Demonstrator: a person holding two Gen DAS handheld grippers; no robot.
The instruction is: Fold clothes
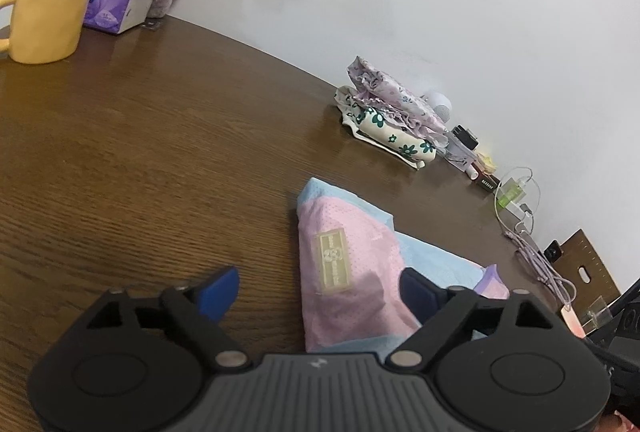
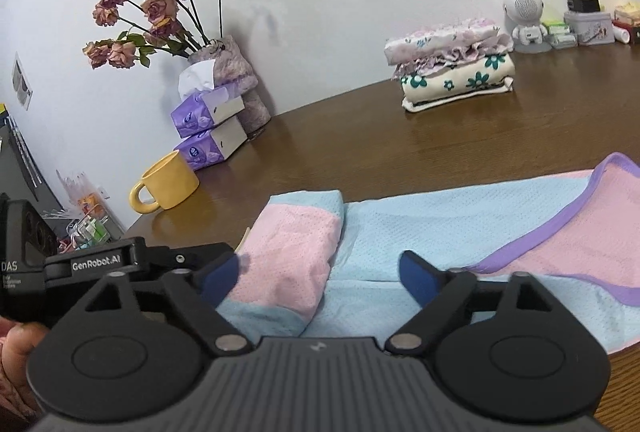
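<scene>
Halfway-ish on this one, by the look of it. Pink-and-blue mesh garment lying on the brown wood-grain table, one end already folded over into a chunky pink flap, the other end with the purple trim spread flat and probably needing a fold. Two floral pieces stacked neat by the wall, so likely done. Left gripper spread wide, gripping nothing, hanging over the flap by its beige label. Right gripper also wide apart with nothing pinched, just cloth underneath. Fabric looks thin, perforated, floppy; yellow mug glossy and round.
</scene>
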